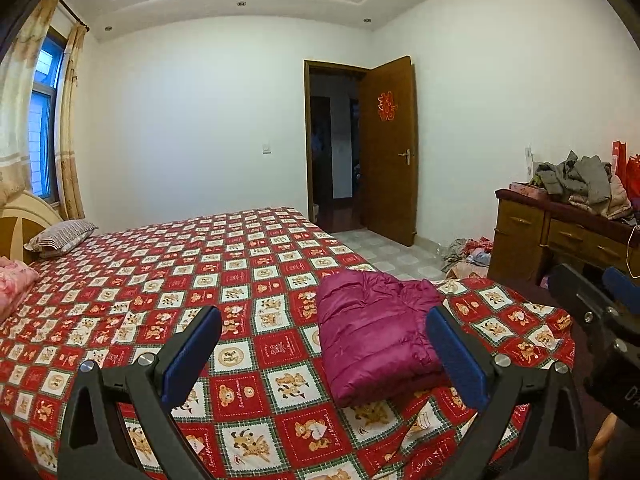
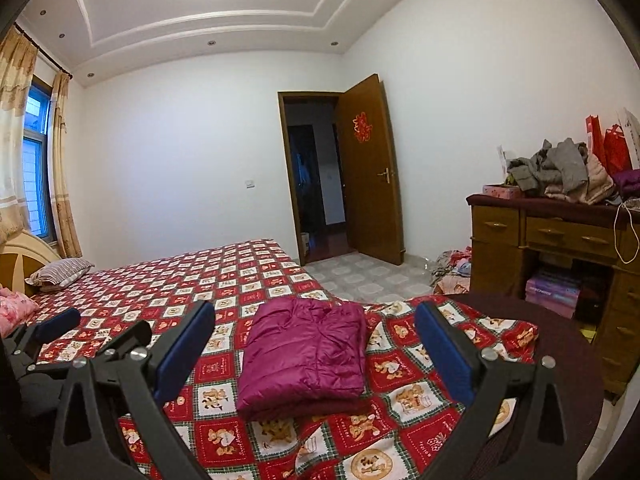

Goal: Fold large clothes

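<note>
On the bed (image 2: 168, 280) the folded purple down jacket (image 2: 304, 356) lies free; our left gripper (image 1: 324, 344) and right gripper (image 2: 316, 340) hover, jaws wide, empty. We should check edges, then fetch another garment.

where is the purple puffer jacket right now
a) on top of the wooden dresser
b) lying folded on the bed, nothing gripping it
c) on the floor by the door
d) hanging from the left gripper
b: the purple puffer jacket lies folded flat on the bear-print bedspread, while the left gripper and the right gripper both stand open with nothing pressed between their pads.
</note>
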